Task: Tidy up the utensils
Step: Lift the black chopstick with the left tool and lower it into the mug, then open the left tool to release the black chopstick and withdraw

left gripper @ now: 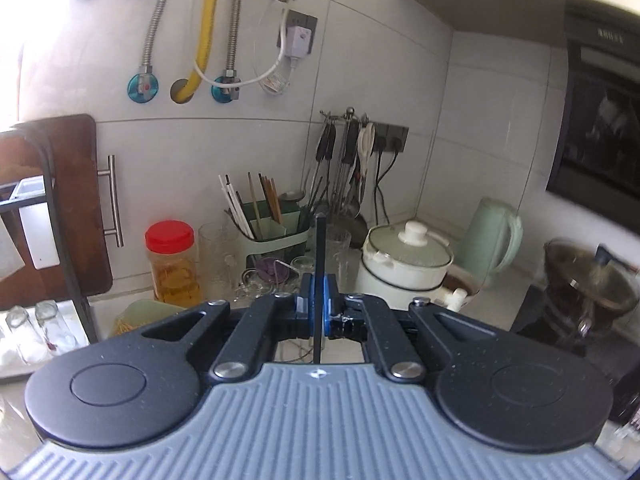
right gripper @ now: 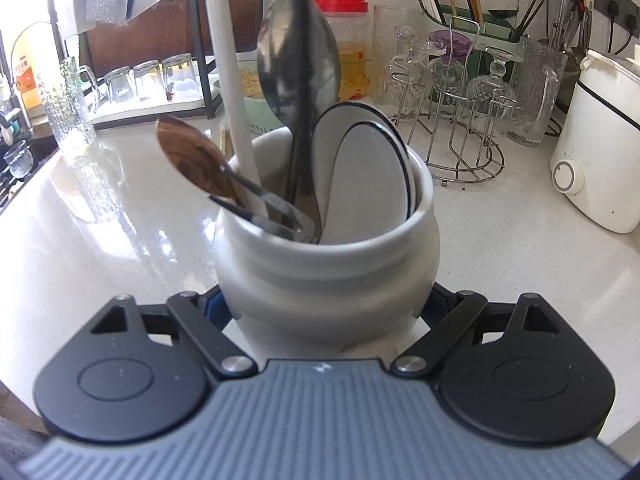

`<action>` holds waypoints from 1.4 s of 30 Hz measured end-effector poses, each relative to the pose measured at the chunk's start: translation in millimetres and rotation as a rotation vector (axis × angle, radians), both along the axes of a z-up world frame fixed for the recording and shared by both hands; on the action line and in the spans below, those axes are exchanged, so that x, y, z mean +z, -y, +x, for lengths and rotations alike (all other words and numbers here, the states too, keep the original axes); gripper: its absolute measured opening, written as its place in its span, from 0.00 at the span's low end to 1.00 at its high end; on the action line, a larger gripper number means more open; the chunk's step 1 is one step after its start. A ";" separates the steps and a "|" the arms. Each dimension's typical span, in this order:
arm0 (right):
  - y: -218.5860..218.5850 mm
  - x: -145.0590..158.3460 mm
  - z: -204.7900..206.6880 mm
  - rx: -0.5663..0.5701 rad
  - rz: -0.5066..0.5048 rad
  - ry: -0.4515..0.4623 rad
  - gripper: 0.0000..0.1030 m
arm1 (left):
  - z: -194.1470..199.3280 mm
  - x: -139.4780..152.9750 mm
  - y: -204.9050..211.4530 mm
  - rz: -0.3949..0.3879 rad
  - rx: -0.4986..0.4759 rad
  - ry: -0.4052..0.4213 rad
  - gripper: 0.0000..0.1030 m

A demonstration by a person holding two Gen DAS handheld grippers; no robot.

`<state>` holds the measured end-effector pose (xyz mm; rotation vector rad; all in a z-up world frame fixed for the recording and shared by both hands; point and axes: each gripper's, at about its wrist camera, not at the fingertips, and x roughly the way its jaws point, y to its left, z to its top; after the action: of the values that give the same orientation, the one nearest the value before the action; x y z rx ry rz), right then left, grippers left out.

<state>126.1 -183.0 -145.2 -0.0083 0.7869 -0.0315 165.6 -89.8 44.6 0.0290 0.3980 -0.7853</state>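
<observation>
Between my right gripper (right gripper: 326, 312) jaws: white crock (right gripper: 326, 264) held at its base on the counter (right gripper: 100, 220) | inside it: spoons, black handle (right gripper: 300, 80) upright | my left gripper (left gripper: 318, 308): clamped shut on a thin black stick (left gripper: 319, 264), long axis vertical | beyond: green chopstick holder (left gripper: 276, 232) by the wall.

Bright daylight, left-side glare, fisheye bending
</observation>
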 end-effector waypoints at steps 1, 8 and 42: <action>0.1 -0.1 0.0 0.000 0.000 0.000 0.89 | -0.8 -4.1 1.4 0.011 -0.002 0.009 0.04; -0.1 -0.1 0.1 0.000 0.000 0.000 0.88 | -10.4 -31.9 9.6 0.081 -0.038 0.059 0.04; 0.0 -1.0 -0.1 -0.011 0.000 0.000 0.88 | 22.8 -62.6 16.1 0.188 -0.038 -0.259 0.04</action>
<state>126.0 -183.0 -146.2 -0.0042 0.7871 -0.0424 188.4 -105.9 -18.0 0.1115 0.7179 -0.7893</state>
